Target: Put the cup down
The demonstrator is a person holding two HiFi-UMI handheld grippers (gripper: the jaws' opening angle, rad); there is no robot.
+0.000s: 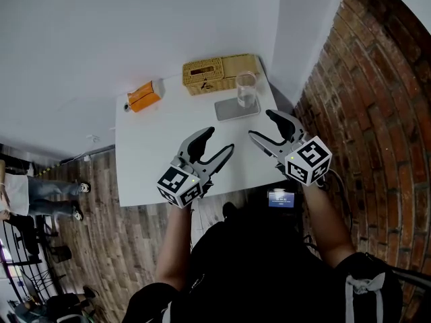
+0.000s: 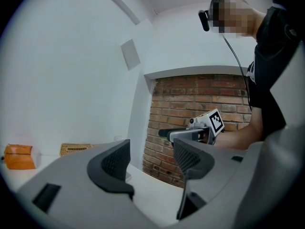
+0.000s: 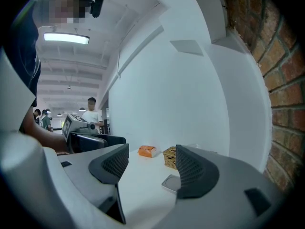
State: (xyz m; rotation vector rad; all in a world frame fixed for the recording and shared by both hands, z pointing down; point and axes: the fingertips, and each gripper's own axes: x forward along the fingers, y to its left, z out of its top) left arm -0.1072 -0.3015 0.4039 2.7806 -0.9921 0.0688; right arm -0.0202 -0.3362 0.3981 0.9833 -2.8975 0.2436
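Cup [image 1: 246,89]: clear, upright, seemingly empty, set on the grey coaster [image 1: 225,111] at 1 o'clock on the table [image 1: 155,160], beside the wicker basket [image 1: 219,73]. Put-down judged complete. Your left gripper [image 1: 221,138] and right gripper [image 1: 260,124] stand parted, empty, well apart from it

White table [image 1: 155,173] bears a wicker basket [image 1: 219,73], an orange packet [image 1: 143,97] and a grey coaster [image 1: 226,112] near its far edge
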